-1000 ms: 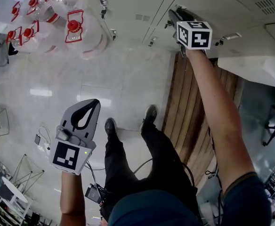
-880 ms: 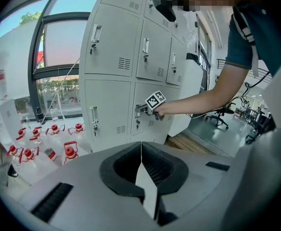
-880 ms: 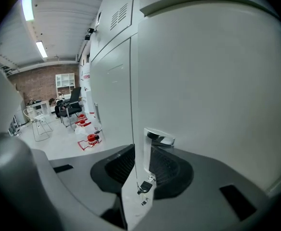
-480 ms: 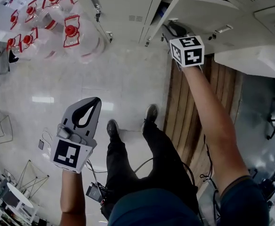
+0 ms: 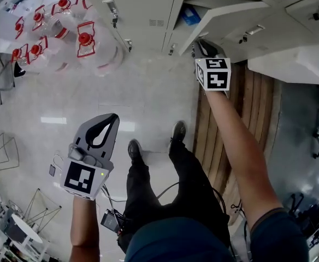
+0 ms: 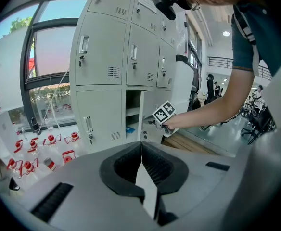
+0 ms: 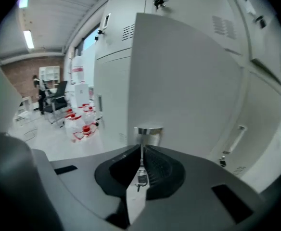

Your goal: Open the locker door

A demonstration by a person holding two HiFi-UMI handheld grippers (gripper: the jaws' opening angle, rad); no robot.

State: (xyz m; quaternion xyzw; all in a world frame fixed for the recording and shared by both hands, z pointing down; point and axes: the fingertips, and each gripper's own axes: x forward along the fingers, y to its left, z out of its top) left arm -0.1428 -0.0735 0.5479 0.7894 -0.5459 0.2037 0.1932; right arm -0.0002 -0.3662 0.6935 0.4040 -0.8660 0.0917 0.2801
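Right now your right gripper (image 7: 141, 150) has its jaws pinched together on the thin metal handle (image 7: 148, 130) at the free edge of the locker door (image 7: 188, 76) — a small key (image 7: 141, 179) dangles just below. That door stands partly open, showing a shelf (image 6: 133, 111) and a blue item (image 5: 190, 16) inside; I judge a wider swing is what's left. Your left gripper (image 6: 140, 150) is closed on nothing, low over the floor (image 5: 66, 91) — well apart from the lockers

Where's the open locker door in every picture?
Head view: door at top, right of middle.
Left gripper view: door small, in the middle.
Right gripper view: door fills the middle, handle in the jaws.
Shared landmark: red-capped bottles, left of it everywhere.
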